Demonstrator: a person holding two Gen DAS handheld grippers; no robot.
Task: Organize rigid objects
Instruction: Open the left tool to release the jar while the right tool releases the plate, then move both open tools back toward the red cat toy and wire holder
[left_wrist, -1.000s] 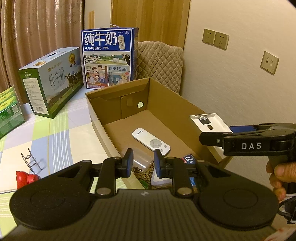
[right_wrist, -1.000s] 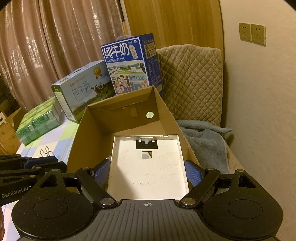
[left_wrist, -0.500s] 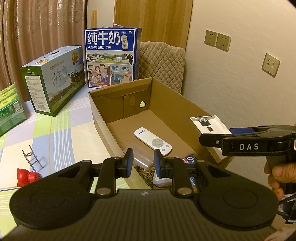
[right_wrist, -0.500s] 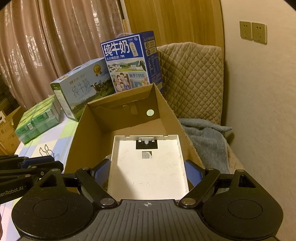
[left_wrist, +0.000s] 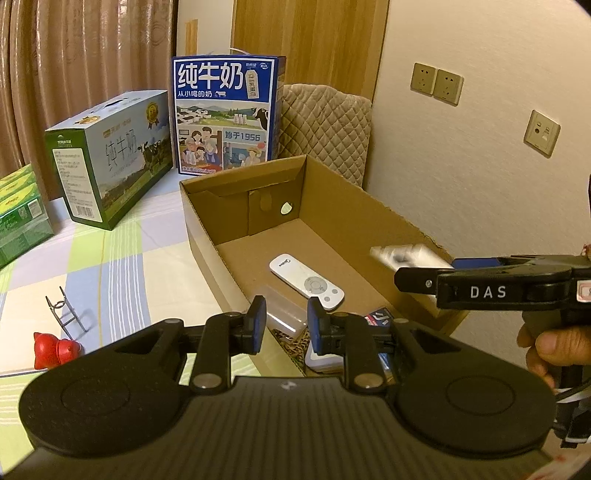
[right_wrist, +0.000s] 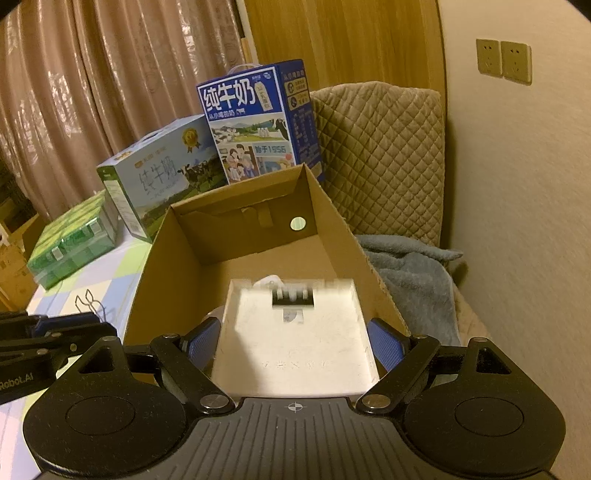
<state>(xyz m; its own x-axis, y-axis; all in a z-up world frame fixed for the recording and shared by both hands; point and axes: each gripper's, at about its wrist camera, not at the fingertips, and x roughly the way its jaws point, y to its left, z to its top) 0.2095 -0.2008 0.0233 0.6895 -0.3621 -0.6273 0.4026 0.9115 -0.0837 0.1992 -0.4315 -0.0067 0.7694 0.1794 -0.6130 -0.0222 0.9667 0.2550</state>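
My right gripper (right_wrist: 293, 343) is shut on a flat white plastic panel (right_wrist: 295, 332), blue pads at its two side edges. The panel hangs over the near end of an open cardboard box (right_wrist: 147, 295), and its far edge is blurred and tipped down. In the left wrist view the panel (left_wrist: 402, 254) pokes out past the right gripper's fingers (left_wrist: 417, 277) at the box's right wall. My left gripper (left_wrist: 286, 317) is shut on nothing above the box's near left corner. Inside the box (left_wrist: 207, 236) lie a white remote (left_wrist: 306, 282), a clear plastic case (left_wrist: 286, 310) and a blue card pack (left_wrist: 378, 317).
On the checked cloth left of the box sit a red toy (left_wrist: 55, 349) and a wire stand (left_wrist: 64, 314). Milk cartons (left_wrist: 225, 114) (left_wrist: 110, 155) and green packs (left_wrist: 18, 218) stand behind. A quilted chair (left_wrist: 325, 122), a grey blanket (right_wrist: 406, 273) and the wall close the right side.
The panel's far edge has dipped toward the box floor and gone blurry. Both grippers have barely shifted, and their jaws stand as before.
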